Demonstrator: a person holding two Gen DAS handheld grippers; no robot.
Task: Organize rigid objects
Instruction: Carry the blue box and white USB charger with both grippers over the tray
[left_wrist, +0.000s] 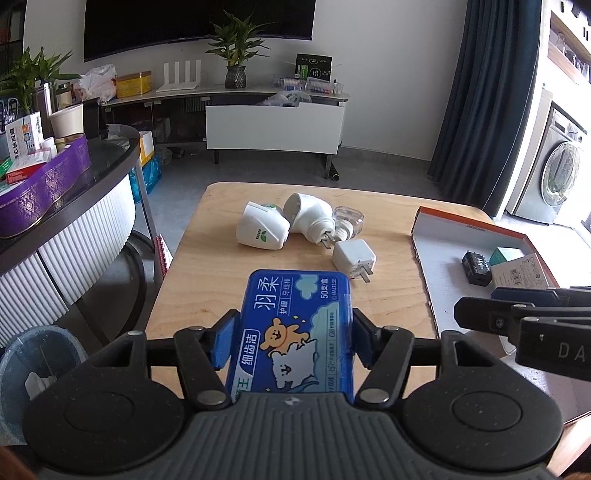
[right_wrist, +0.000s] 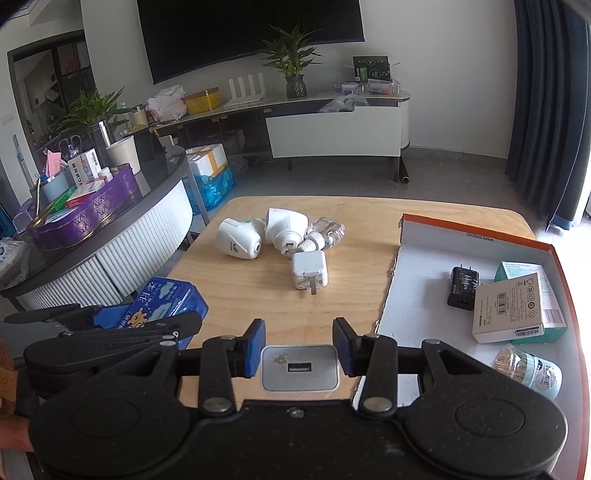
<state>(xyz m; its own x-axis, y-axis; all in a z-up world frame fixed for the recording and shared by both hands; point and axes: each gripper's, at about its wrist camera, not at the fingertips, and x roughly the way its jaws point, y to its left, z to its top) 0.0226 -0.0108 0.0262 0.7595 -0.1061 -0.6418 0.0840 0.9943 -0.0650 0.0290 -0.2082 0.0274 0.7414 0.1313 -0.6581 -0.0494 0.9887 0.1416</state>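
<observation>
My left gripper is shut on a blue floss-pick box and holds it over the near part of the wooden table; box and gripper also show in the right wrist view. My right gripper stands around a white USB charger, with its blue pads a little apart from the charger's sides. On the table lie two white plug-in diffusers, a clear bottle and a small white charger.
An open orange-edged box at the right holds a black charger, a white carton, a teal box and a toothpick jar. A dark counter with a purple tray stands left. A bin sits on the floor.
</observation>
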